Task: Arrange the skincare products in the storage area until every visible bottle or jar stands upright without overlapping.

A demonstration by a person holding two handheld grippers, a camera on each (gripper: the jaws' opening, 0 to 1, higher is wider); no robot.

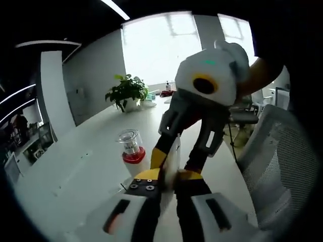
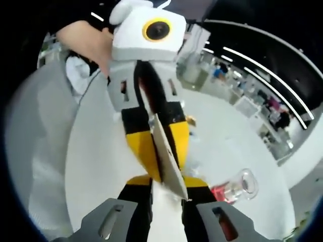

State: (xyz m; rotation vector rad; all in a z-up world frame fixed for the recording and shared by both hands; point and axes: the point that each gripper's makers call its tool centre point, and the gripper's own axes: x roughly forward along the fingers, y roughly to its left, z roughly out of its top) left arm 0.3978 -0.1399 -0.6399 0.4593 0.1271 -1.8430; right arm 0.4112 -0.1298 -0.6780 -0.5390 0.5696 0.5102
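Both claws (image 1: 169,176) on card (image 2: 166,156) — plant (image 1: 127,91) behind

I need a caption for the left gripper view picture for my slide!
Two tools meet over a white table, both pinching one flat white packet, beside an upright clear-capped bottle.

The jaws hide most of a thin white item (image 1: 172,160), possibly a box.

This is an open-plan office. A long white bench (image 1: 96,151) runs toward a big bright window (image 1: 161,48), with a potted plant (image 1: 127,92) at its far end and a mesh office chair (image 1: 282,161) along one edge. Strip lights (image 2: 267,68) cross the dark ceiling.
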